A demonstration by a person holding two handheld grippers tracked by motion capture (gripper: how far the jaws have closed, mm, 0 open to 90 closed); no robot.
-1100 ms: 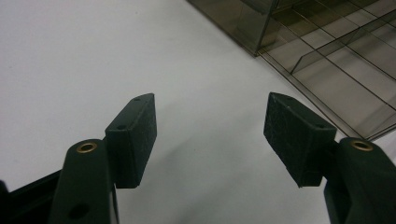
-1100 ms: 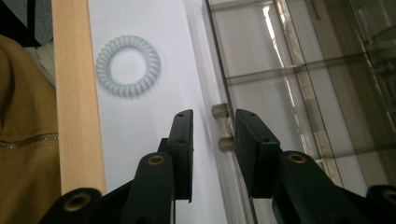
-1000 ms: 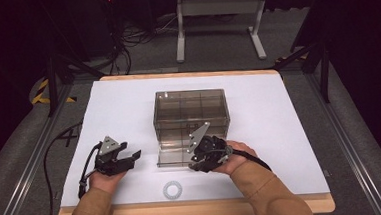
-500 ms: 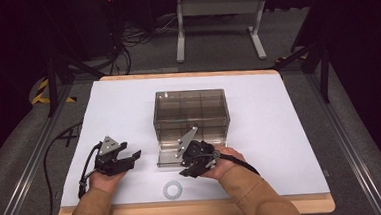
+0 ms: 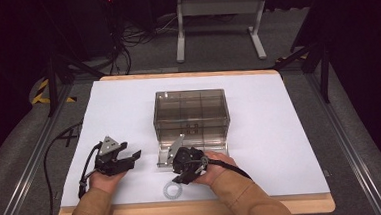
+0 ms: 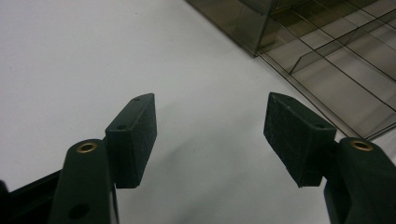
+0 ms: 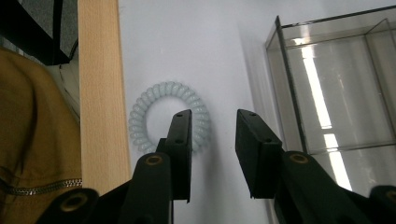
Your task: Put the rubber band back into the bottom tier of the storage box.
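High view: right gripper [image 5: 175, 179] sits just above the pale coiled hair tie [image 5: 172, 190] near the table's [image 5: 280, 132] front edge, in front of the smoked clear organiser box [image 5: 191, 115] with its drawer pulled out; left gripper [image 5: 131, 158] rests well to the left, clear of everything. Left gripper view: jaws spread wide over bare white tabletop, nothing between them, box corner [image 6: 261, 28] off to the upper right. Right gripper view: jaws partly parted and gripping nothing, hair tie [image 7: 154, 105] lying flat on the table, partly behind one jaw, beside the wooden table edge [image 7: 100, 93].

Both grippers' jaws apart (empty)
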